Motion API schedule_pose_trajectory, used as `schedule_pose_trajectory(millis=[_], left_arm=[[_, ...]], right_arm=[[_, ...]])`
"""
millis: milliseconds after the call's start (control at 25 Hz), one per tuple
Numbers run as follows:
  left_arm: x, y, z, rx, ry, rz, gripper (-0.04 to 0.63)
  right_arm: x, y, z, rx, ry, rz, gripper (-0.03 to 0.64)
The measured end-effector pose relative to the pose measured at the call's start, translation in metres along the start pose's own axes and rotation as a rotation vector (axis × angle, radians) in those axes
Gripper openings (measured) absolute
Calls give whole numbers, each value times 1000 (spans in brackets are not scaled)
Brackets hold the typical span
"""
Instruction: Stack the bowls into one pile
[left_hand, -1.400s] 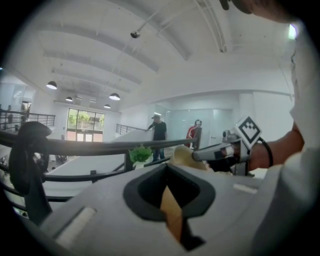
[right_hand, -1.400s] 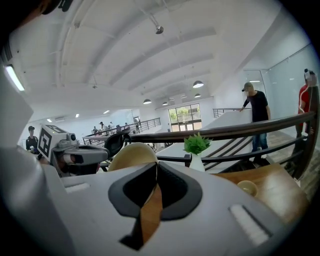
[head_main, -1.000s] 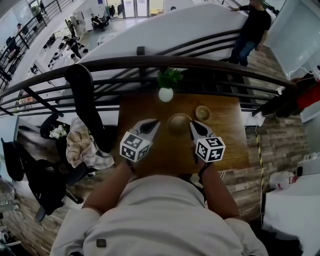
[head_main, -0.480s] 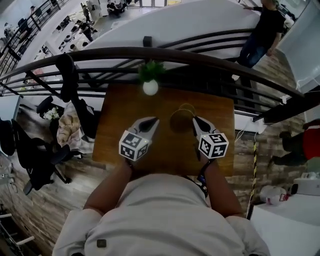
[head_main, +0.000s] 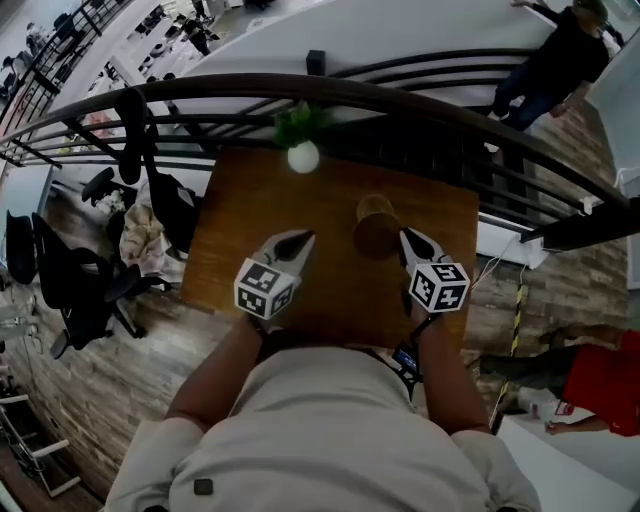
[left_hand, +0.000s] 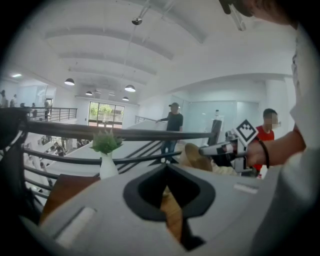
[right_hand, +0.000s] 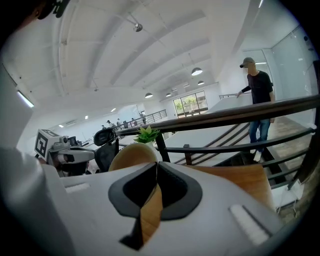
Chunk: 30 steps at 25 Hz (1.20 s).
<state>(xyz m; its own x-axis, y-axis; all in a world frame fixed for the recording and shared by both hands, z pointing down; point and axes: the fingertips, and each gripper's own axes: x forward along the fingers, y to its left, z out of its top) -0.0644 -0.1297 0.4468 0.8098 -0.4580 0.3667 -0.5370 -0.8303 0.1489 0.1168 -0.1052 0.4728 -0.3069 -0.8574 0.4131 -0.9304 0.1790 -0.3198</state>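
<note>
A rectangular wooden table (head_main: 250, 230) with a brown top stands on a plank floor (head_main: 130, 400), its far edge against a dark railing (head_main: 200, 95). At that far edge, left of centre, a white vase (head_main: 303, 157) holding a green plant (head_main: 297, 122) stands upright. Right of centre is a smaller bowl (head_main: 376, 205), pale wood. A larger bowl (head_main: 377, 238), darker and tilted, overlaps it on the near side; whether this one touches the top cannot be told.
</note>
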Motion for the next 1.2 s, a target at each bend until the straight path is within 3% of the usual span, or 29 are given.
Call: schedule_pose_trajectory(millis=[600, 1200], left_arm=[[48, -8, 1, 17, 30, -70, 5], [97, 24, -25, -35, 101, -92, 5]], right_arm=[[-1, -31, -5, 33, 4, -39, 20], [44, -75, -23, 101, 61, -73, 20]])
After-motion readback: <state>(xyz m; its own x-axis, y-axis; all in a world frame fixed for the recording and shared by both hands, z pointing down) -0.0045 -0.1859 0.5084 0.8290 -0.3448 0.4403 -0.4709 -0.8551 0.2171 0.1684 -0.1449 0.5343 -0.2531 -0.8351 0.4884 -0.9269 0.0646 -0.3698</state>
